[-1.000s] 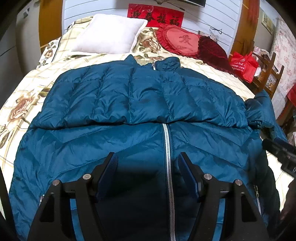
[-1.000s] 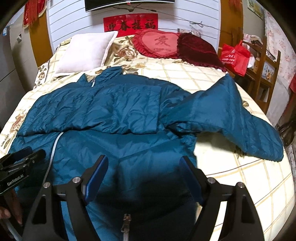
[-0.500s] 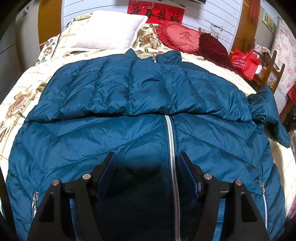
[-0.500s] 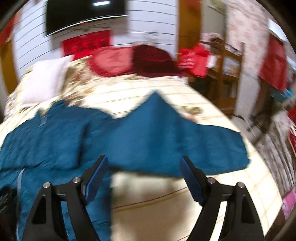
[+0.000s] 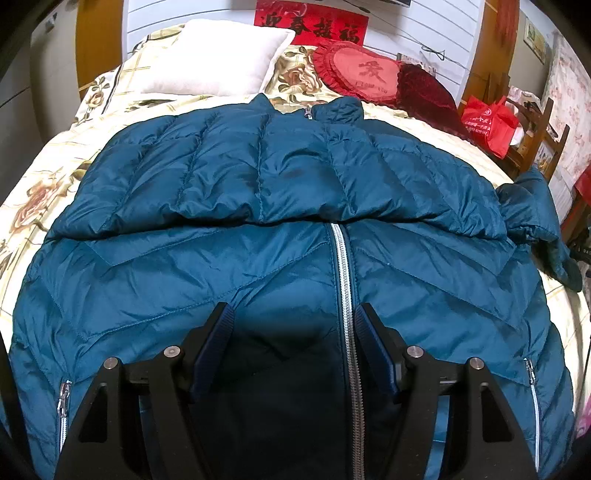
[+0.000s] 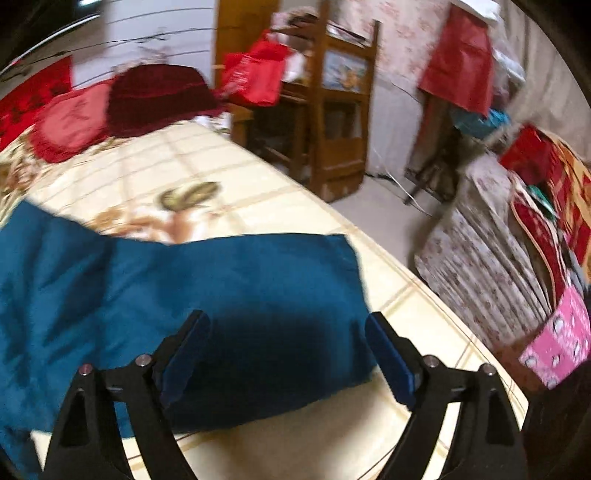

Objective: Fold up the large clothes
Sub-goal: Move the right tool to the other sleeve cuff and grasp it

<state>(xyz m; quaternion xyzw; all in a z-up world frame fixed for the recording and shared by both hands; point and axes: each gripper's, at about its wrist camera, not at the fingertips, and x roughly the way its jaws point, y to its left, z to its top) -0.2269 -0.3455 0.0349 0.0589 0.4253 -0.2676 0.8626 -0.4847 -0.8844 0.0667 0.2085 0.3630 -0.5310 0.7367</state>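
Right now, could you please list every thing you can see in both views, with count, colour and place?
down jacket: 1, teal, flat on the bed, zipped, one sleeve folded across the chest
outstretched sleeve: 1, teal, lying on the bedspread toward the bed's right edge
bedspread: 1, cream with flowers, covering the bed
square pillow: 1, white, at the head, left
heart cushion: 1, red, at the head, centre
velvet cushion: 1, dark red, beside the heart cushion
banner: 1, red, on the wall
shopping bag: 1, red, on the wooden chair
left gripper: black with blue pads, open, over the jacket's front
right gripper: black with blue pads, open, over the sleeve's cuff end
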